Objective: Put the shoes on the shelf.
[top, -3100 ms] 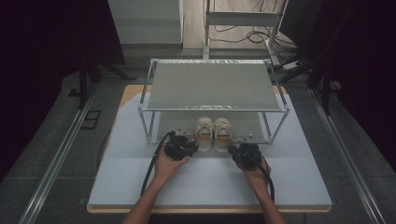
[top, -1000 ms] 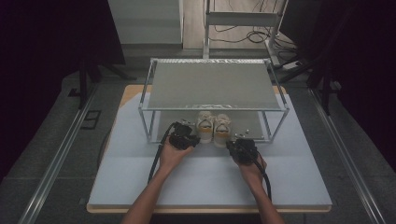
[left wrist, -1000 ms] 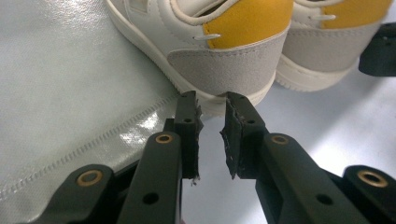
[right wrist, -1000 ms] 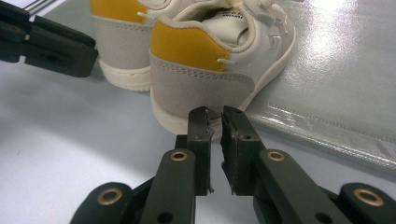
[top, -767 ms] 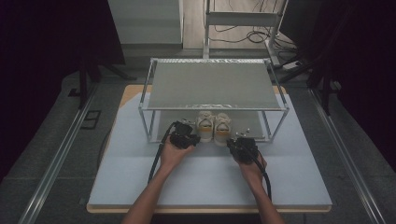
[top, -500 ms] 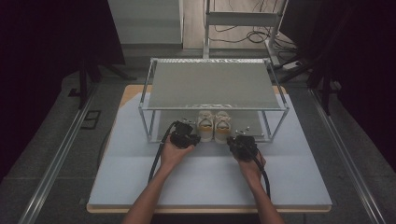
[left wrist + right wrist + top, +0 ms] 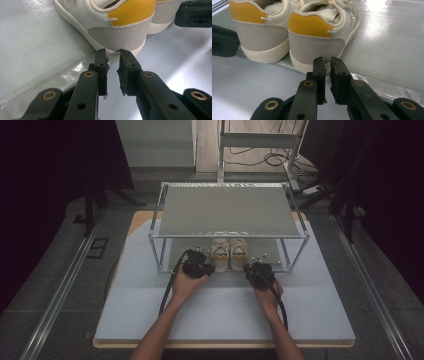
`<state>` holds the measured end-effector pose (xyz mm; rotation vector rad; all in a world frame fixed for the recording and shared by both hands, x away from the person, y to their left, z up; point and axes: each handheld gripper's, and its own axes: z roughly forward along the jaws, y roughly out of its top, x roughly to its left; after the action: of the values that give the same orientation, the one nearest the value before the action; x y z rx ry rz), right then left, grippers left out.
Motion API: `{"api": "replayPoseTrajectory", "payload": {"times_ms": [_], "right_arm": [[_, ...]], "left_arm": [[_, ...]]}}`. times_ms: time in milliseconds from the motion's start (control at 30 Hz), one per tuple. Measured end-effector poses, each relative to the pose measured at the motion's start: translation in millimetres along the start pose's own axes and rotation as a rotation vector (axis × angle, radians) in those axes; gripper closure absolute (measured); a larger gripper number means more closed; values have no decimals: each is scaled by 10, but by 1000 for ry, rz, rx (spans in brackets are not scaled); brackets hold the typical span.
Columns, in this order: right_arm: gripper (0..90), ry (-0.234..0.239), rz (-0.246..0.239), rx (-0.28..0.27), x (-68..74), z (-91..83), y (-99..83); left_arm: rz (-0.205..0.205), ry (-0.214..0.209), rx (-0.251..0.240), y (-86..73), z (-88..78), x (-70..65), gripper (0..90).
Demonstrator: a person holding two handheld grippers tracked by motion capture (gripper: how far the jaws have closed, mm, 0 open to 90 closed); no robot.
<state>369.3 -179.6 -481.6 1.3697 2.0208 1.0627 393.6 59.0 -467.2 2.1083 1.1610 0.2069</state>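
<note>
A pair of cream shoes with yellow heel tabs stands on the lower level of a metal rack (image 7: 230, 212), heels toward me. My left gripper (image 7: 206, 267) sits just behind the left shoe (image 7: 220, 254). In the left gripper view, the left gripper (image 7: 112, 56) has its tips at the heel sole of the left shoe (image 7: 125, 35), jaws shut to a thin slit with nothing between. My right gripper (image 7: 254, 269) is behind the right shoe (image 7: 238, 254). In the right gripper view, the right gripper (image 7: 327, 62) has shut tips against the right shoe (image 7: 317, 42) at its heel.
The rack's top shelf overhangs the shoes, and its posts (image 7: 161, 255) stand to either side. A silvery mat (image 7: 387, 50) lines the lower level. The white table board (image 7: 225, 320) spreads out in front. Small bolts (image 7: 260, 257) lie right of the shoes.
Both grippers have moved forward toward the shoe heels. The right one has also edged left, closer to its shoe.
</note>
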Motion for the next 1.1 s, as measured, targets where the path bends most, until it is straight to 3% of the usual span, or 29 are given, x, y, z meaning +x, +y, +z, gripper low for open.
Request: {"api": "replayPoseTrajectory", "payload": {"times_ms": [300, 367, 400, 467, 533, 600, 733, 800, 833, 867, 900, 933, 967, 1000, 1100], "right_arm": [[854, 7, 2, 3, 11, 3, 2], [859, 6, -2, 2, 15, 6, 3], [859, 5, -4, 2, 17, 7, 4], [864, 4, -8, 8, 23, 7, 12], [866, 4, -6, 13, 24, 6, 18], [866, 6, -7, 19, 27, 6, 26], [867, 8, -7, 18, 29, 10, 29], [867, 7, -10, 21, 31, 9, 31], [866, 9, -8, 22, 29, 12, 38], [865, 10, -8, 23, 29, 15, 41], [865, 11, -9, 25, 31, 21, 46], [864, 10, -14, 24, 33, 30, 53], [864, 7, -14, 26, 38, 37, 61], [863, 5, -16, 29, 39, 43, 67], [862, -1, -12, 31, 33, 54, 75]], "left_arm": [[-13, 13, 4, 43, 42, -21, 755], [-5, 7, 5, 57, 54, -7, 755], [30, 11, 6, 69, 58, 15, 755], [-3, 13, 12, 77, 75, 18, 755], [-5, 15, 13, 82, 78, 18, 755], [31, 18, 16, 111, 75, 28, 755], [-10, 32, 8, 147, 87, 13, 757], [10, 51, 11, 162, 91, 41, 757], [59, 22, 18, 191, 103, 80, 756], [67, 23, 17, 198, 112, 84, 755], [58, 71, 17, 197, 120, 79, 756], [42, 71, 19, 192, 136, 70, 756], [62, 71, 24, 194, 147, 91, 756], [-26, 74, 23, 172, 167, 40, 756], [-11, 67, 27, 171, 181, 46, 757]]}}
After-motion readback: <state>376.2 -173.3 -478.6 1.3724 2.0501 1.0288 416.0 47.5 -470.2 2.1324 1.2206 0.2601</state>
